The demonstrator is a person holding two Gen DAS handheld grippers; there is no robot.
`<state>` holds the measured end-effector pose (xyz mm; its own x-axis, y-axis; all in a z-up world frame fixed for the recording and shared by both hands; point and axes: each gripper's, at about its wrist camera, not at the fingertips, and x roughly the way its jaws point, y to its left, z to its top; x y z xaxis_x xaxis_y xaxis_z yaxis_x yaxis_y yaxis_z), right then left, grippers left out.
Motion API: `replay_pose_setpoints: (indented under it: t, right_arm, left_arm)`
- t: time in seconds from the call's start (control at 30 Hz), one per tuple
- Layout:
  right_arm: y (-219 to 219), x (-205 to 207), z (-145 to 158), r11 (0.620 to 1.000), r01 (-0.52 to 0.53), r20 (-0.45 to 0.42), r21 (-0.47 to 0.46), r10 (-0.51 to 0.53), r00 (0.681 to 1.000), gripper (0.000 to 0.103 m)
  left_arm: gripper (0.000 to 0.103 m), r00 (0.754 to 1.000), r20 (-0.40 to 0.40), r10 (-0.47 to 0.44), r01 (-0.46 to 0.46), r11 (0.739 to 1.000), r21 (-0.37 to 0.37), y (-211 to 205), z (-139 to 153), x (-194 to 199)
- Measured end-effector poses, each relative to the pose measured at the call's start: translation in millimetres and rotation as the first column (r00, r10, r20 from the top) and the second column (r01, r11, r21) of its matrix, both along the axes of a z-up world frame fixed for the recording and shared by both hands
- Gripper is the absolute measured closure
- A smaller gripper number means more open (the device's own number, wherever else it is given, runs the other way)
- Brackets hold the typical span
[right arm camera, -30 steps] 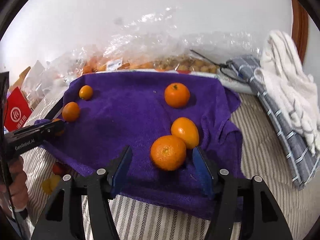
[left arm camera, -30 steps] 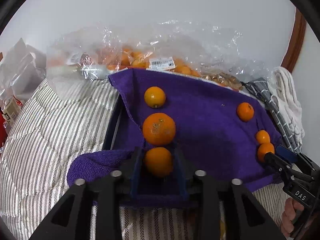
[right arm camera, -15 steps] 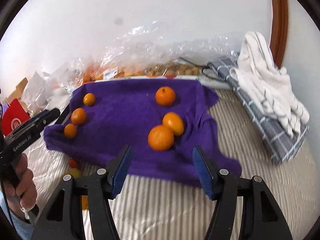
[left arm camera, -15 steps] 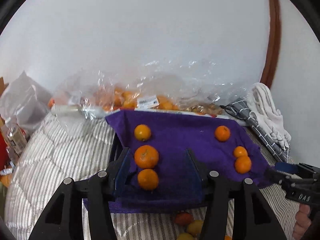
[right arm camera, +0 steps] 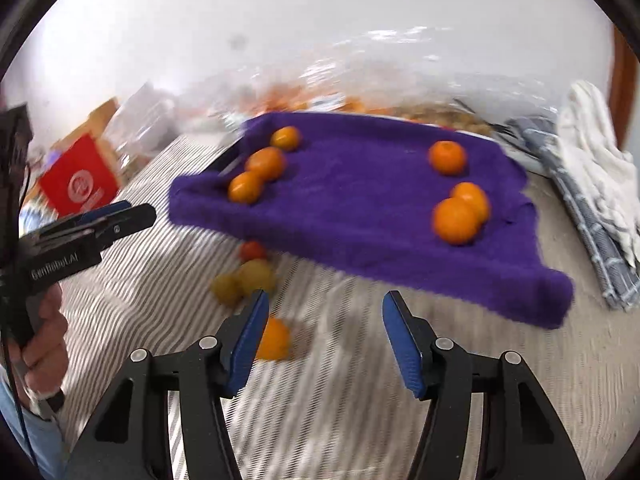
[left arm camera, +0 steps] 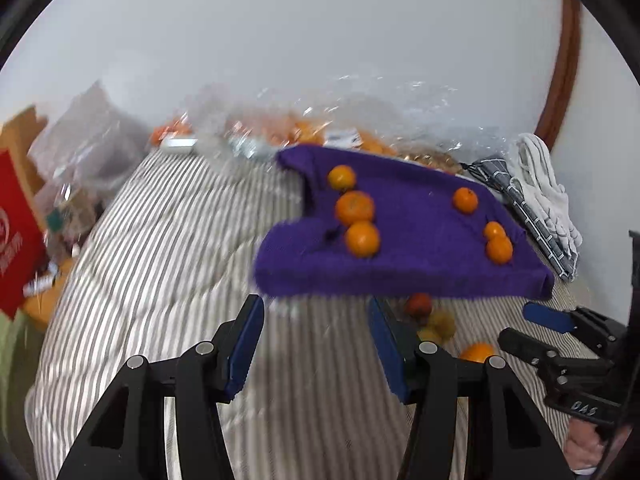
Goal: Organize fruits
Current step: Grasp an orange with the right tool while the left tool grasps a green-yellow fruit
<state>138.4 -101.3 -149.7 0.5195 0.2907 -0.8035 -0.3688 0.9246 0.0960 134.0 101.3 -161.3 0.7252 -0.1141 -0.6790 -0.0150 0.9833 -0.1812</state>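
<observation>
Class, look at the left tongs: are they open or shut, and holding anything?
Open and empty: the left tongs show striped bedding between their spread blue fingers.

Right gripper (left arm camera: 552,328) body reads "DAS", seen from left wrist. Left gripper (right arm camera: 116,216) body reads "GenRobot.AI", seen from right wrist. Red box (right arm camera: 78,182) carries a white round logo, characters unreadable. White label (left arm camera: 342,138) on plastic bag: too blurred.

light: bright, even, soft shadows | blur: motion smear both views | edges: fisheye-bent, dark vignette
</observation>
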Motion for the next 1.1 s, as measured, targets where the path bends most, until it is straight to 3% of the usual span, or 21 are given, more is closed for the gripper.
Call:
replay_pose_setpoints:
  t: [0.17,0.3,0.47,0.6,0.87,1.1]
  right_arm:
    - [14,-11,-18,0.997,-0.076,-0.018,-0.018,0.075,0.997,0.043]
    - [19,-11,-26,0.996,-0.088,-0.018,-0.026,0.088,0.996,0.043]
    - [25,-5,-35,0.995,-0.091,-0.046,-0.042,0.089,0.995,0.064]
    - [20,-11,-34,0.995,-0.088,-0.043,-0.052,0.086,0.995,0.07]
    - [-36,-7,-20,0.997,0.054,0.039,-0.063,-0.051,0.998,0.07]
    - [-82,10,-25,0.989,0.145,0.033,-0.04,-0.144,0.989,0.07]
  left_arm:
    - [0.051,0.999,-0.037,-0.004,0.003,1.0,-0.006,9,-10,-21]
    - [0.051,0.998,-0.059,-0.019,0.021,0.999,0.033,5,-16,-29]
    - [0.051,0.997,-0.065,-0.033,0.036,0.998,0.053,-4,-16,-33]
    - [0.051,0.996,-0.077,-0.044,0.048,0.997,0.056,-14,-19,-31]
    - [0.052,0.991,-0.119,-0.053,0.067,0.992,0.109,-31,-41,-30]
    - [0.054,0.983,-0.178,-0.048,0.058,0.997,0.052,-29,-37,-22]
